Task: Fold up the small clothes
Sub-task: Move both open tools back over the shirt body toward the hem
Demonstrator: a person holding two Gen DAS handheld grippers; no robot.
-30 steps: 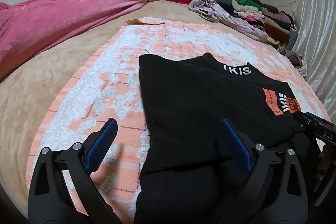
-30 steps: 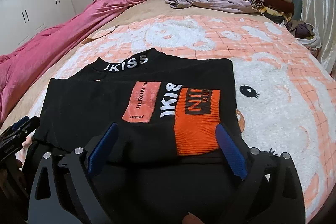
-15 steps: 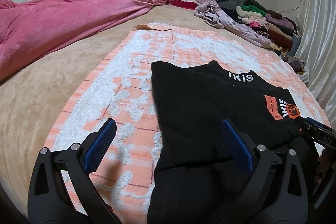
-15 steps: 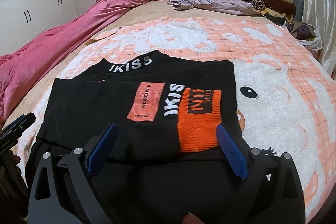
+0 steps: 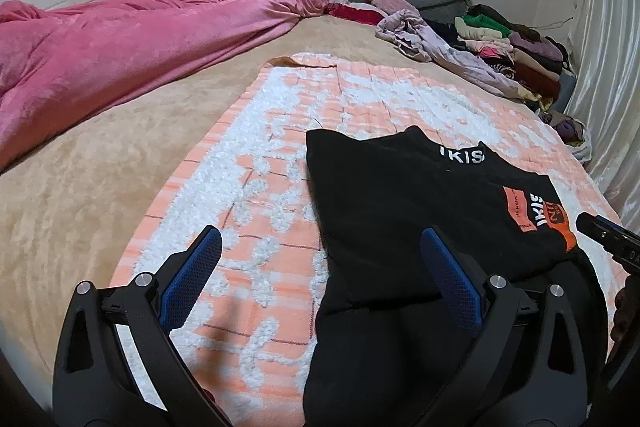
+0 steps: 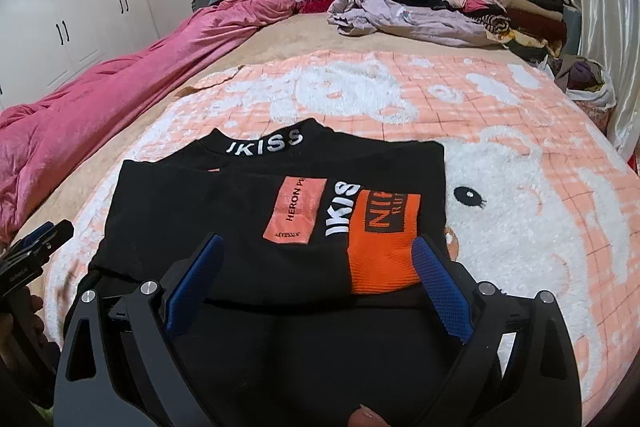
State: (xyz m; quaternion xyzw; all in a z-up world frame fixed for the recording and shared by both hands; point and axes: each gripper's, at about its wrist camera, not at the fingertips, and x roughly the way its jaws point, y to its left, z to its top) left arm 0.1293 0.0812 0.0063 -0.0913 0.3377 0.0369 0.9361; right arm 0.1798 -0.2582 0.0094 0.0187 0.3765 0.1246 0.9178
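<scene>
Both claws stand wide open, gripping nothing. The left gripper straddles the left edge of the black top, the right gripper its orange cuff, probably ready to lift the lower hem. The top lies partly folded at centre frame on the peach blanket; unfolded clothes pile up upper right.

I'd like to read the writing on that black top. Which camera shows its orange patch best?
The right wrist view: the orange patch lies nearly centred, facing the camera, its lettering partly legible between the open fingers. In the left wrist view the same patch sits far right, small and skewed, so its words are hard to read.
</scene>
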